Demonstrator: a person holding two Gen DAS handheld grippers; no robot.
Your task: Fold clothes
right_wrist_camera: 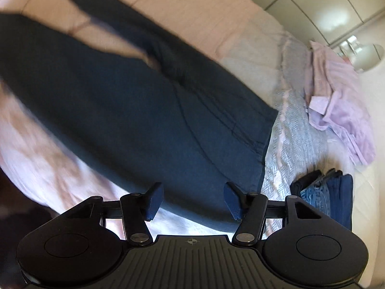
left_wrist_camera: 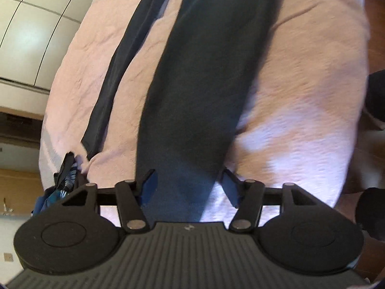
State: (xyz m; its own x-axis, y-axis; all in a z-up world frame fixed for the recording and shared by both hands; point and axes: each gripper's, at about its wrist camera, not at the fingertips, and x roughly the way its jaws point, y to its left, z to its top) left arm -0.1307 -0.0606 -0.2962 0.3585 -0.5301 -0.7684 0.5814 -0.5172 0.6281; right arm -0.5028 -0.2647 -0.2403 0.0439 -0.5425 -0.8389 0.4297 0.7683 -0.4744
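Left wrist view: a pair of dark navy trousers (left_wrist_camera: 204,77) lies spread on a bed with a pale pink bedspread (left_wrist_camera: 300,84). The near leg runs as a wide band from the bottom centre of the frame up to the top centre, its long axis close to vertical. The other leg, a narrower strip, slants from the lower left up toward the top centre. The left gripper (left_wrist_camera: 190,187) has its blue-padded fingers spread wide, one on either side of the near leg's end; whether the pads touch the cloth cannot be told. At the lower left edge sits a small heap of dark and blue patterned clothes (left_wrist_camera: 65,187).

Right wrist view: the trousers (right_wrist_camera: 125,101) fill the middle of the frame, long axis running from the upper left down to the lower right, with the broad upper part at the right (the picture is blurred). The right gripper (right_wrist_camera: 193,201) is also spread wide, over the cloth's lower edge and holding nothing. A rumpled lilac shirt (right_wrist_camera: 336,101) lies at the upper right, and a stack of folded blue garments (right_wrist_camera: 324,192) at the lower right. No containers appear in either view.
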